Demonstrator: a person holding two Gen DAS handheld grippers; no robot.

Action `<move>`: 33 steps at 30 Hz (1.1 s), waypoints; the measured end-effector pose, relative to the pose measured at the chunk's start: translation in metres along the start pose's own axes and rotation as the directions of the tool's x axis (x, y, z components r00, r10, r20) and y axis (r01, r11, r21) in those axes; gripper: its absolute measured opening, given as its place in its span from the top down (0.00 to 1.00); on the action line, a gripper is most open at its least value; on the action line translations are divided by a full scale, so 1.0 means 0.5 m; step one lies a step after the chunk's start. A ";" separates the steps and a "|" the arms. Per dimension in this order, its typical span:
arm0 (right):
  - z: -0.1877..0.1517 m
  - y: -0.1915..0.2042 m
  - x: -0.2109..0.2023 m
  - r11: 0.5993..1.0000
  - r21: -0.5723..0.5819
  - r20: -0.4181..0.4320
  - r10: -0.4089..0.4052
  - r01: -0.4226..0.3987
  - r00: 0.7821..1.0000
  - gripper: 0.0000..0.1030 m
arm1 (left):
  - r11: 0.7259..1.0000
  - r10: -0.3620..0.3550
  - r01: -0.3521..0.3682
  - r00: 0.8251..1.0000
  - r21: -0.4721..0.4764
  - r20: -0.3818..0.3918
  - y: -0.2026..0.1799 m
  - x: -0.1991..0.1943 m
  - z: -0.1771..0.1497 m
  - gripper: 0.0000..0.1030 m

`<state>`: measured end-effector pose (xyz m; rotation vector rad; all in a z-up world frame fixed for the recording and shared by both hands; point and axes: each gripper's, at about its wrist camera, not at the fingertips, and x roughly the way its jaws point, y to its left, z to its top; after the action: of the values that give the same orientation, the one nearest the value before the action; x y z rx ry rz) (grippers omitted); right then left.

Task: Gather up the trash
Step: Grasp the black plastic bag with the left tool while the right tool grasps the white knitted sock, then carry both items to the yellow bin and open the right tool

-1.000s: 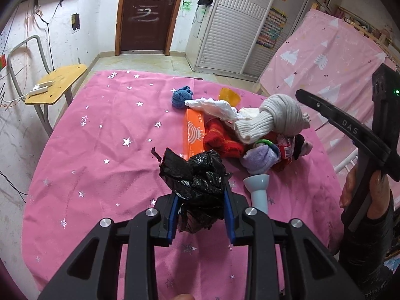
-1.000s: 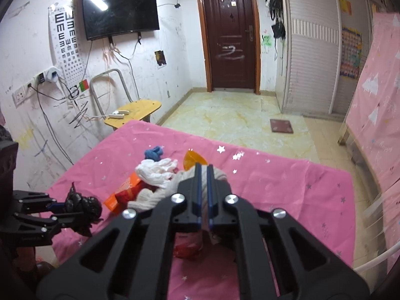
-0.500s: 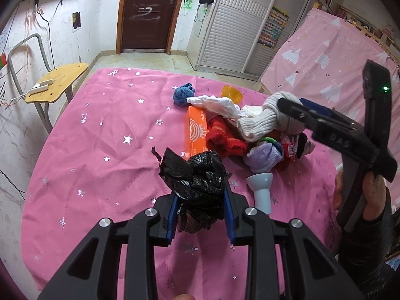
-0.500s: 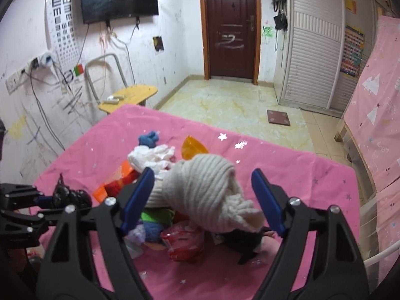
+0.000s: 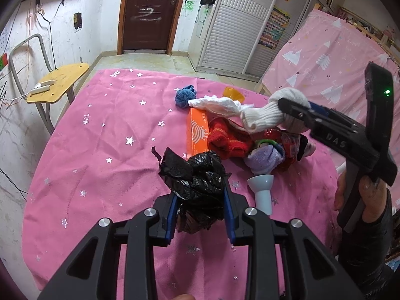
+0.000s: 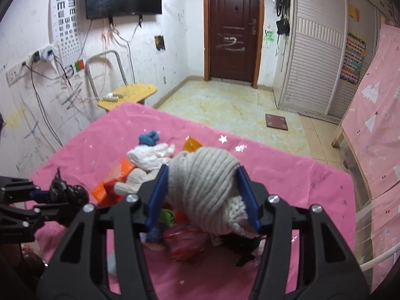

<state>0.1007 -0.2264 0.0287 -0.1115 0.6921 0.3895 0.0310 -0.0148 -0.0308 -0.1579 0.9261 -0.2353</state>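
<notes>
Clamping the crumpled black trash bag (image 5: pixel 197 185) at the near edge of the pink tablecloth (image 5: pixel 100 150), the left gripper (image 5: pixel 201 215) keeps it ready for filling — the right gripper (image 6: pixel 203 197) sits half-closed around a cream knit bundle (image 6: pixel 202 185) atop the pile, far right — pads touching, grip unconfirmed

Crinkled glossy black plastic bag (image 5: pixel 197 177); ribbed cream knit sock (image 6: pixel 202 187); matt pink cloth worktop (image 5: pixel 100 155) with shiny foil stars.
</notes>
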 end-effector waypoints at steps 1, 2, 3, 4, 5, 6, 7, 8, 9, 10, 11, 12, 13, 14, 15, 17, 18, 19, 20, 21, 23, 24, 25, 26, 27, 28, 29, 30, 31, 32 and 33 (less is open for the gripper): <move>0.003 -0.005 -0.011 1.000 0.010 0.017 0.004 -0.004 1.000 0.49 | 1.000 0.002 -0.002 1.000 0.002 0.002 -0.001 -0.002 0.000 0.78; 0.005 -0.010 -0.019 1.000 0.017 0.026 0.007 -0.007 1.000 0.49 | 1.000 0.003 -0.003 1.000 0.004 0.004 -0.004 -0.004 0.001 0.78; 0.006 -0.016 -0.030 1.000 0.025 0.040 0.009 -0.010 0.999 0.49 | 1.000 0.004 -0.004 1.000 0.007 0.007 -0.006 -0.005 0.001 0.78; 0.008 -0.020 -0.039 1.000 0.030 0.052 0.005 -0.007 0.999 0.49 | 1.000 0.006 -0.006 1.000 0.012 0.011 -0.011 -0.009 0.002 0.78; 0.009 -0.027 -0.051 0.999 0.039 0.066 0.002 -0.005 0.998 0.49 | 1.000 0.007 -0.007 1.000 0.017 0.014 -0.016 -0.011 0.002 0.78; 0.009 -0.032 -0.059 0.999 0.045 0.075 0.001 -0.005 0.997 0.49 | 1.000 0.008 -0.008 1.000 0.023 0.018 -0.021 -0.015 0.004 0.78; 0.009 -0.039 -0.070 0.999 0.054 0.088 -0.003 -0.002 0.996 0.49 | 0.999 0.009 -0.009 1.000 0.030 0.021 -0.028 -0.017 0.005 0.78; 0.008 -0.047 -0.083 0.998 0.061 0.100 -0.010 0.004 0.995 0.49 | 0.999 0.009 -0.010 1.000 0.038 0.025 -0.036 -0.020 0.006 0.78; 0.007 -0.055 -0.093 0.998 0.069 0.108 -0.015 0.007 0.994 0.49 | 0.999 0.008 -0.010 1.000 0.045 0.029 -0.044 -0.022 0.007 0.78; 0.005 -0.063 -0.103 0.997 0.077 0.117 -0.019 0.010 0.993 0.49 | 0.999 0.008 -0.009 0.999 0.051 0.031 -0.050 -0.024 0.008 0.78; 0.002 -0.071 -0.113 0.996 0.086 0.125 -0.024 0.013 0.992 0.49 | 0.998 0.006 -0.008 0.999 0.061 0.035 -0.062 -0.028 0.010 0.78; -0.002 -0.080 -0.122 0.995 0.095 0.132 -0.030 0.017 0.991 0.49 | 0.997 0.004 -0.007 0.999 0.070 0.038 -0.072 -0.029 0.012 0.78; -0.008 -0.090 -0.133 0.994 0.106 0.140 -0.038 0.023 0.989 0.49 | 0.997 0.002 -0.005 0.999 0.080 0.040 -0.082 -0.031 0.013 0.78; -0.015 -0.099 -0.144 0.993 0.118 0.147 -0.045 0.028 0.988 0.49 | 0.996 0.000 -0.004 0.999 0.092 0.041 -0.095 -0.031 0.014 0.78; -0.025 -0.112 -0.157 0.991 0.132 0.154 -0.055 0.035 0.987 0.49 | 0.995 -0.002 -0.002 0.999 0.103 0.042 -0.106 -0.032 0.014 0.78; -0.043 -0.138 -0.180 0.986 0.159 0.165 -0.076 0.050 0.983 0.49 | 0.992 -0.006 0.001 0.999 0.130 0.040 -0.133 -0.031 0.015 0.78; -0.051 -0.147 -0.188 0.984 0.168 0.168 -0.083 0.054 0.982 0.49 | 0.990 -0.008 0.002 0.999 0.142 0.040 -0.145 -0.031 0.015 0.78; -0.064 -0.163 -0.202 0.981 0.186 0.172 -0.096 0.064 0.980 0.49 | 0.988 -0.010 0.004 0.999 0.154 0.038 -0.159 -0.030 0.015 0.78; -0.075 -0.178 -0.215 0.977 0.202 0.177 -0.110 0.073 0.978 0.49 | 0.985 -0.013 0.006 0.999 0.170 0.037 -0.175 -0.029 0.016 0.78; -0.084 -0.188 -0.224 0.974 0.214 0.178 -0.119 0.079 0.977 0.49 | 0.983 -0.016 0.009 0.999 0.183 0.036 -0.189 -0.028 0.016 0.78; -0.109 -0.218 -0.248 0.965 0.243 0.177 -0.145 0.100 0.973 0.49 | 0.978 -0.025 0.018 0.999 0.208 0.029 -0.223 -0.023 0.017 0.78; -0.119 -0.231 -0.257 0.962 0.252 0.177 -0.156 0.108 0.972 0.49 | 0.975 -0.029 0.023 0.999 0.220 0.027 -0.238 -0.022 0.016 0.78; -0.134 -0.247 -0.273 0.956 0.266 0.177 -0.175 0.124 0.969 0.49 | 0.971 -0.037 0.031 0.999 0.238 0.023 -0.260 -0.019 0.015 0.78; -0.145 -0.258 -0.284 0.952 0.275 0.175 -0.187 0.135 0.967 0.48 | 0.967 -0.043 0.037 0.999 0.251 0.021 -0.276 -0.018 0.015 0.78; -0.154 -0.269 -0.293 0.948 0.283 0.174 -0.199 0.145 0.964 0.48 | 0.963 -0.050 0.043 0.999 0.265 0.019 -0.292 -0.017 0.014 0.78; -0.167 -0.283 -0.307 0.942 0.296 0.171 -0.218 0.161 0.961 0.48 | 0.959 -0.057 0.049 0.998 0.278 0.018 -0.308 -0.016 0.013 0.78; -0.181 -0.298 -0.320 0.934 0.309 0.168 -0.239 0.179 0.956 0.48 | 0.954 -0.065 0.058 0.998 0.294 0.015 -0.329 -0.013 0.013 0.78; -0.190 -0.306 -0.328 0.929 0.317 0.165 -0.251 0.190 0.954 0.48 | 0.950 -0.071 0.064 0.997 0.307 0.013 -0.346 -0.011 0.013 0.78; -0.206 -0.323 -0.341 0.921 0.332 0.158 -0.270 0.206 0.950 0.48 | 0.944 -0.081 0.072 0.997 0.323 0.012 -0.369 -0.010 0.013 0.78; -0.217 -0.336 -0.349 0.915 0.341 0.152 -0.281 0.216 0.948 0.48 | 0.938 -0.089 0.080 0.996 0.337 0.012 -0.387 -0.010 0.012 0.78; -0.229 -0.348 -0.358 0.908 0.351 0.146 -0.294 0.228 0.945 0.48 | 0.934 -0.096 0.086 0.995 0.348 0.011 -0.400 -0.009 0.011 0.78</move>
<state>-0.0264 -0.4688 0.0505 0.1506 0.5291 0.0199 0.0063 -0.2058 0.0231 0.1228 0.8360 -0.4774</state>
